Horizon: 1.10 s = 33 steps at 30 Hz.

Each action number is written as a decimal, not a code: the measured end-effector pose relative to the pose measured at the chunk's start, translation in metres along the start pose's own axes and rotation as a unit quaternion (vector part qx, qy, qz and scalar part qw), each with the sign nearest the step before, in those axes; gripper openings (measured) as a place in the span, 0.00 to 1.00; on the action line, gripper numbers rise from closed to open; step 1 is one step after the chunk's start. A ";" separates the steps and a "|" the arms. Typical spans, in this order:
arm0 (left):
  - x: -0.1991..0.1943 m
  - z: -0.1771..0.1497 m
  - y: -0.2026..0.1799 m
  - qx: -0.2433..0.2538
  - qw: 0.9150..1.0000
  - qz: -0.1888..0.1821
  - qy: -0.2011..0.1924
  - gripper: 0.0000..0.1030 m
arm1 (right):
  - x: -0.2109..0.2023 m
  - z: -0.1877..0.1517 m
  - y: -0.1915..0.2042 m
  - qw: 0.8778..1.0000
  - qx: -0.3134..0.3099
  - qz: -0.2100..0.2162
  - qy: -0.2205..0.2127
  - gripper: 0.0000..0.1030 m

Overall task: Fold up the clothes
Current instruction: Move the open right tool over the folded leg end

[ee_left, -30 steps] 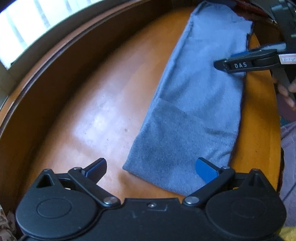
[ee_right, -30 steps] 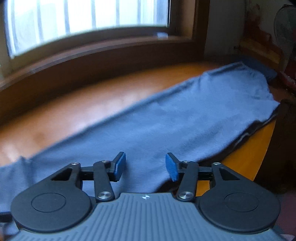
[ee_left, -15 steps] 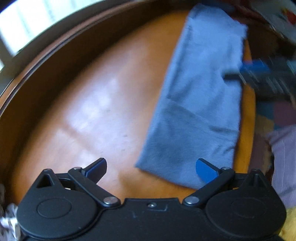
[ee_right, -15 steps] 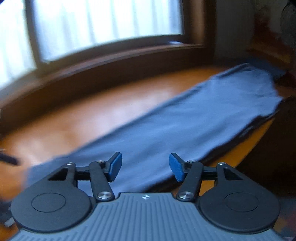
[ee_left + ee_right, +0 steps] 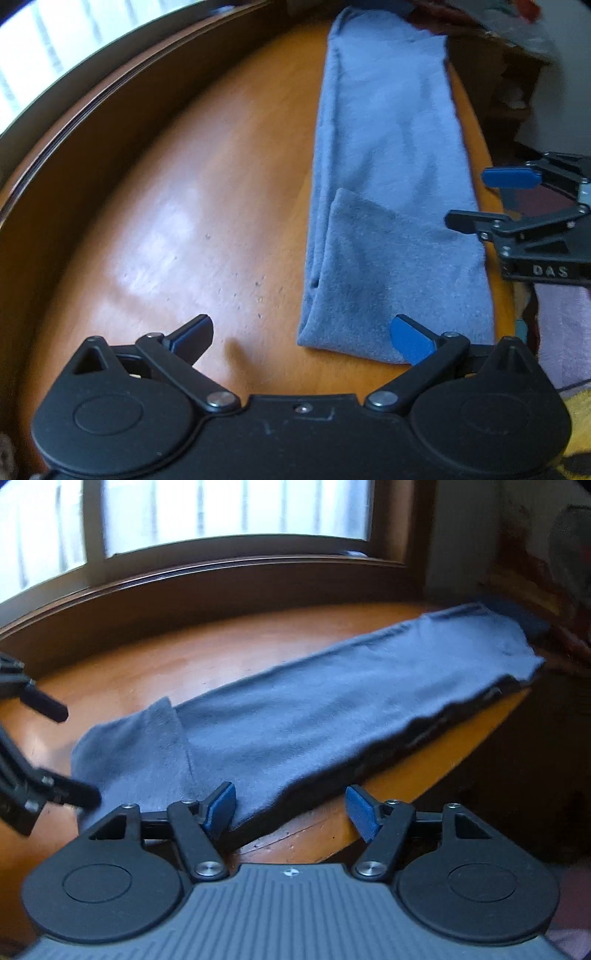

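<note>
Currently, the following was recorded:
Garment: a long, narrow blue-grey knit cloth (image 5: pixel 388 192) lay flat as a folded strip on the orange-brown wooden table (image 5: pixel 192 206), along the table's front edge.
Garment fold: one end section (image 5: pixel 136 753) was doubled back over the strip, its edge forming a visible line across the fabric.
Garment far end: it reached the table's far corner, beside a dark wooden piece (image 5: pixel 517 590).
Left gripper (image 5: pixel 301 336): black linkage with blue pads; jaws stood wide apart and held nothing. Its right fingertip (image 5: pixel 408 341) was over the near end of the cloth, its left fingertip over bare table.
Right gripper (image 5: pixel 291 808): jaws were apart and empty, at the cloth's long front edge. The left pad (image 5: pixel 219 806) was over the fabric edge; whether it touched could not be told.
Surroundings: a dark wooden sill (image 5: pixel 229 579) ran behind the table, below a bright window (image 5: pixel 221 513).
</note>
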State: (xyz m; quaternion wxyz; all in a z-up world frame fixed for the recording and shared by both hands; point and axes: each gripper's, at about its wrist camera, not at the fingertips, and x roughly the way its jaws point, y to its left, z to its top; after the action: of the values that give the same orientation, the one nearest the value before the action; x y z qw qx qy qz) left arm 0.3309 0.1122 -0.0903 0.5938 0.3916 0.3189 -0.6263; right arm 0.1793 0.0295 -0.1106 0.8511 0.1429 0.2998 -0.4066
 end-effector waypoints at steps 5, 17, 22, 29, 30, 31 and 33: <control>0.004 -0.001 0.006 -0.005 1.000 -0.022 -0.009 1.00 | -0.003 -0.005 -0.001 0.999 0.038 -0.007 0.001 0.74; -0.013 -0.012 0.006 -0.022 0.999 -0.017 -0.027 1.00 | -0.038 -0.006 0.019 0.999 -0.016 -0.001 -0.045 0.74; -0.016 -0.021 0.014 -0.025 1.000 -0.009 -0.014 1.00 | -0.054 -0.019 0.028 0.998 -0.036 0.051 -0.026 0.74; -0.030 -0.018 0.021 -0.003 1.000 -0.007 -0.011 1.00 | -0.060 -0.027 0.052 0.991 -0.089 0.098 -0.015 0.74; -0.031 -0.017 0.022 -0.003 1.000 -0.008 -0.013 1.00 | -0.061 -0.027 0.055 0.990 -0.095 0.103 -0.017 0.74; -0.032 -0.017 0.022 -0.004 1.000 -0.009 -0.014 1.00 | -0.061 -0.028 0.058 0.989 -0.098 0.106 -0.019 0.74; -0.034 -0.016 0.023 -0.004 1.000 -0.010 -0.017 1.00 | -0.060 -0.030 0.062 0.989 -0.100 0.107 -0.019 0.74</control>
State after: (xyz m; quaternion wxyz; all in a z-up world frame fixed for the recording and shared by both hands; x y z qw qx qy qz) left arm 0.3550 0.1407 -0.0670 0.5945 0.3750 0.3149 -0.6377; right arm 0.1861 0.1194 -0.0961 0.9051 0.0805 0.3061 -0.2840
